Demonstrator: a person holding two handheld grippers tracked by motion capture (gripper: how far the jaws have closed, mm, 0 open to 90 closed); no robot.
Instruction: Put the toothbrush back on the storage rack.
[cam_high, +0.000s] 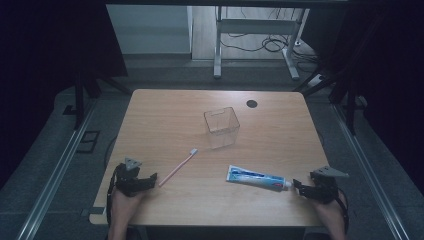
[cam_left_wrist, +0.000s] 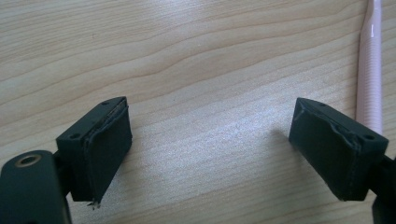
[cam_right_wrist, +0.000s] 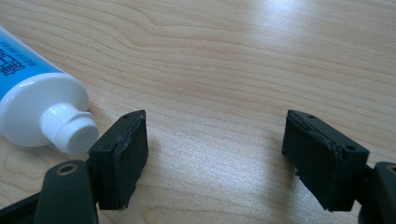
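A pink toothbrush (cam_high: 178, 166) lies slanted on the wooden table (cam_high: 170, 110), its white head toward the middle. Its ribbed handle (cam_left_wrist: 370, 70) runs just outside the right jaw of my left gripper (cam_left_wrist: 210, 140), which stands open over bare wood. My left gripper (cam_high: 150, 179) rests near the front left corner. A blue and white toothpaste tube (cam_high: 256, 178) lies at the front right, its white cap (cam_right_wrist: 70, 128) just outside the left jaw of my right gripper (cam_right_wrist: 215, 151). My right gripper (cam_high: 299, 186) is open with nothing between its jaws. A clear plastic cup (cam_high: 221, 127) stands upright mid-table.
A round black grommet hole (cam_high: 251, 104) sits near the table's far edge. Beyond the table stand a white desk frame (cam_high: 255, 40) and loose cables on the floor. Metal rails (cam_high: 55, 170) run along both sides of the table.
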